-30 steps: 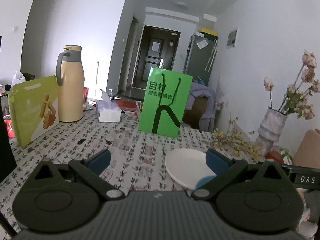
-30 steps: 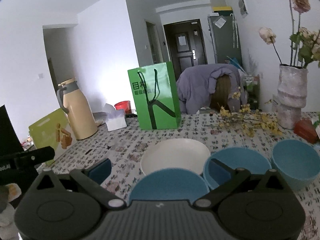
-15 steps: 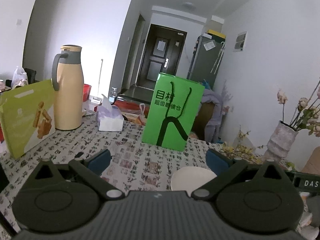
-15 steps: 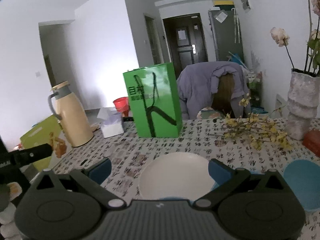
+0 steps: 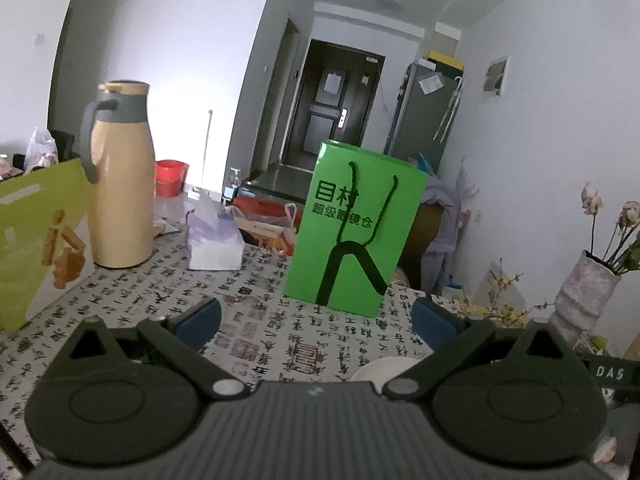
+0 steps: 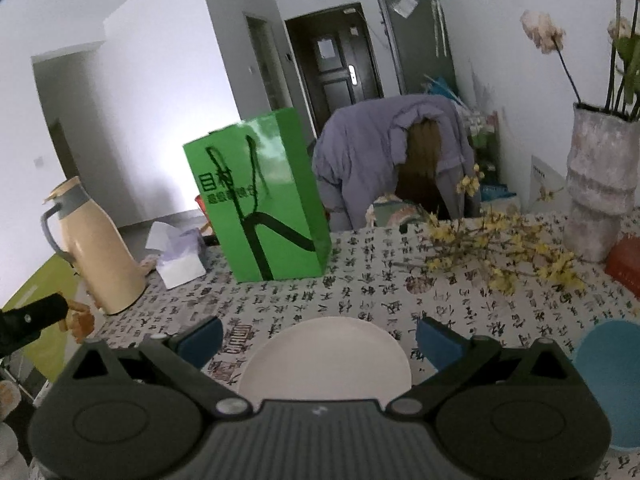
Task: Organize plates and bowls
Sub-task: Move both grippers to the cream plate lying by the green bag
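Both hand-held grippers hang above a table spread with a calligraphy-print tablecloth (image 6: 460, 304), and both are released: the left gripper (image 5: 316, 320) has its blue-padded fingers spread wide with nothing between them, and the right gripper (image 6: 318, 338) is just as wide and empty.

The white plate (image 6: 324, 356) lies flat on the cloth directly under the right gripper, seen between its fingers but not touched by them. In the left wrist view only a sliver of that plate (image 5: 380, 368) shows, beside the right finger. A blue bowl (image 6: 612, 376) sits upright near the table's right edge, apart from the plate.

Farther back, a green paper bag (image 6: 260, 196) stands upright toward the far edge. Left of it are a tissue box (image 5: 214, 240) and a tan thermos jug (image 5: 120, 184); a yellow-green gift bag (image 5: 36, 236) stands at the left edge. A pale vase (image 6: 600, 184) with flowers stands at the far right, with yellow flower sprigs (image 6: 492, 252) lying on the cloth beside it.
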Demonstrator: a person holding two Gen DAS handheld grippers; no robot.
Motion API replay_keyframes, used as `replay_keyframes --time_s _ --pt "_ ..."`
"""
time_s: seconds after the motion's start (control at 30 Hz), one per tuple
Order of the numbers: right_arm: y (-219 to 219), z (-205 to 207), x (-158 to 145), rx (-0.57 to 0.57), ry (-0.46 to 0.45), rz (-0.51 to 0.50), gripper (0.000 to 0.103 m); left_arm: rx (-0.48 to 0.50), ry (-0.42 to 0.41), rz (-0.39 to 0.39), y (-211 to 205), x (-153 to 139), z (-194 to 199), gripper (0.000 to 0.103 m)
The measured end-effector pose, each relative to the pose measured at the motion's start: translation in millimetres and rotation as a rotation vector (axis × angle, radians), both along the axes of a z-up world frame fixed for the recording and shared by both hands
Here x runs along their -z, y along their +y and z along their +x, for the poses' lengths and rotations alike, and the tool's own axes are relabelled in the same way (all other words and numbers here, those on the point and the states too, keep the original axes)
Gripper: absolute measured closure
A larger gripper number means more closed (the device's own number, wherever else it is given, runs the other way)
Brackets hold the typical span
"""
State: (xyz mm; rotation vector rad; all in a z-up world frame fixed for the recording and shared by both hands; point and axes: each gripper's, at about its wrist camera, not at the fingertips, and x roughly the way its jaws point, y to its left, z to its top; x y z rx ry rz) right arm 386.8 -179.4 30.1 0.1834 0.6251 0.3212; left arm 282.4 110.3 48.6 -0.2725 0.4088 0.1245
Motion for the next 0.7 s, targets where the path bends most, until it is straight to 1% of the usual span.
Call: replay_keyframes --time_s 0.1,0.37,0.5,0.6,0.7 --pt "2 11 7 0.01 0.017 -0.003 0.0 0.005 0.019 -0.009 -3 5 14 0.0" --pt "8 37 19 0.007 0.047 -0.024 0.0 0.018 0.086 -0.067 -4 23 46 0.0" --pt "14 46 24 0.007 0.046 -0.05 0.0 -0.003 0.115 -0.062 -5 32 59 0.0" --pt "17 54 29 0.005 0.06 -0.059 0.0 -0.009 0.144 -0.082 -3 40 70 0.0" --pt "21 62 35 0.003 0.076 -0.074 0.0 -0.024 0.177 -0.086 -2 50 79 0.0"
